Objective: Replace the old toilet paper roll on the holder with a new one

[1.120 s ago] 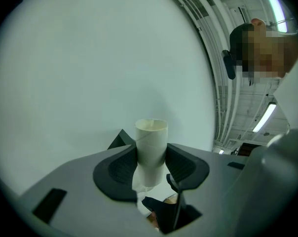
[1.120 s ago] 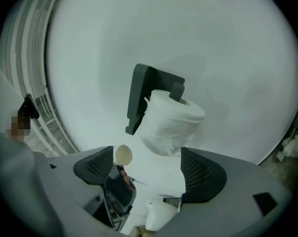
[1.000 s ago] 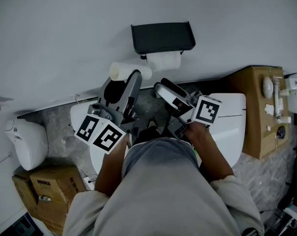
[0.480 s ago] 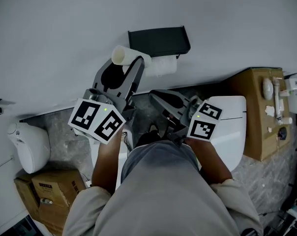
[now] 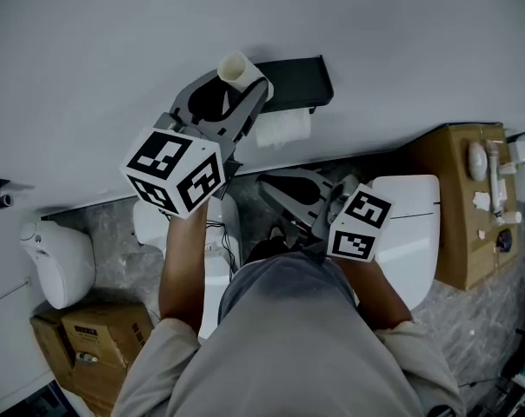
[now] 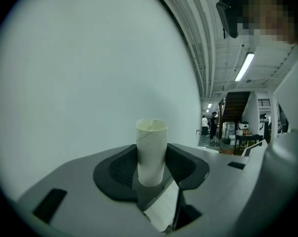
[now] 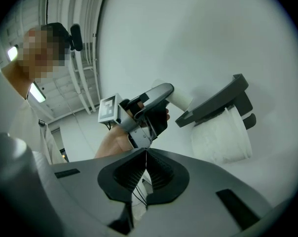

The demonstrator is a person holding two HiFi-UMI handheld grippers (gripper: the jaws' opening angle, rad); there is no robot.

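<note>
My left gripper (image 5: 245, 92) is shut on an empty cardboard tube (image 5: 236, 66), held up against the white wall just left of the black holder (image 5: 290, 78). In the left gripper view the tube (image 6: 151, 147) stands upright between the pads of the left gripper (image 6: 152, 171). A full white toilet paper roll (image 5: 284, 126) hangs under the holder. My right gripper (image 5: 275, 189) sits lower, below the roll, shut with nothing in it. In the right gripper view the right gripper (image 7: 145, 157) has its pads together, and beyond it are the holder (image 7: 215, 105) and the roll (image 7: 220, 138).
A white toilet (image 5: 410, 224) stands at the lower right, with a brown cabinet (image 5: 454, 233) carrying small items beside it. At the lower left are a white bin (image 5: 58, 263) and a cardboard box (image 5: 93, 337). The wall (image 5: 115, 50) is bare.
My left gripper has risen along the wall with the tube and rolled. The right gripper has drawn back from the roll on the holder and rolled.
</note>
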